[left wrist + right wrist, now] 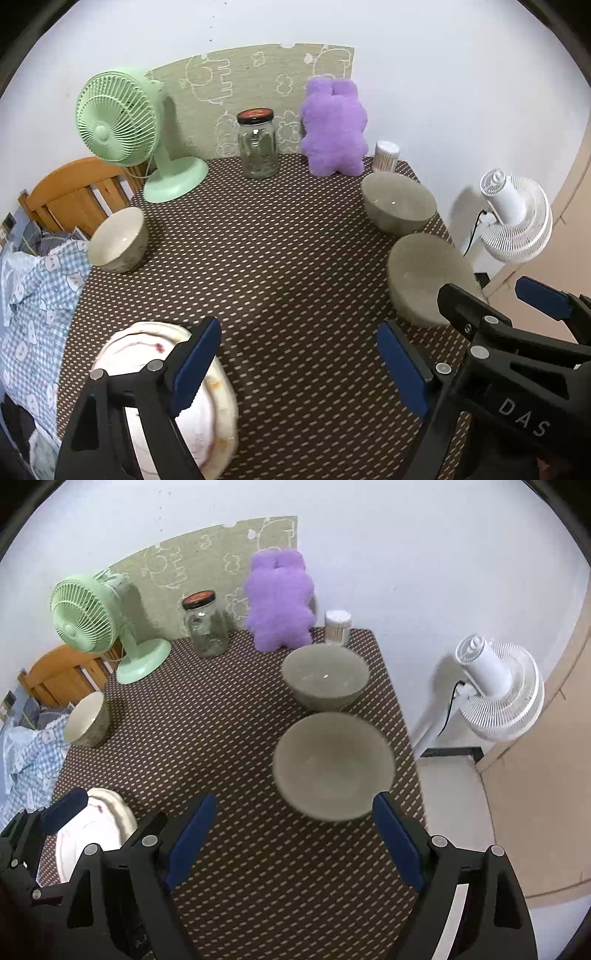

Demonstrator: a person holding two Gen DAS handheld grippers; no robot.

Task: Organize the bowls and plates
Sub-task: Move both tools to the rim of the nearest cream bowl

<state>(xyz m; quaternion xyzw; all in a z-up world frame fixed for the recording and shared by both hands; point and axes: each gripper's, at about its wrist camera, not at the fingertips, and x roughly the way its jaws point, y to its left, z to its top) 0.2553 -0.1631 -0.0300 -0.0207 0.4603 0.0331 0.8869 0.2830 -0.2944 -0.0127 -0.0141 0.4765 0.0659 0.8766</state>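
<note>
From the left wrist view, the left gripper (299, 365) hangs spread wide and empty over the brown dotted desk (280, 266), its left finger crossing in front of the white plates with red markings (147, 347) that sit at the near left corner, seemingly two or more stacked, though the blur makes the count uncertain. A cream bowl with a grey-patterned outside (118, 240) stands at the left edge, well apart from the far grey bowl (399, 203) and the near grey bowl (428, 280) on the right side; the right gripper's black frame shows just beside the near one. At the back stand a mint-green desk fan (125, 125), a glass jar with a black lid (257, 146) and a purple plush toy (334, 127). From the right wrist view, the right gripper (295, 843) is likewise spread and holds nothing, with the near grey bowl (332, 768) just ahead between its fingers but not touched. The far grey bowl (325, 675) sits beyond it, close but separate. By my reading the task is barely begun: the plates look gathered, but all three bowls stand singly, so nesting them is still left.
</note>
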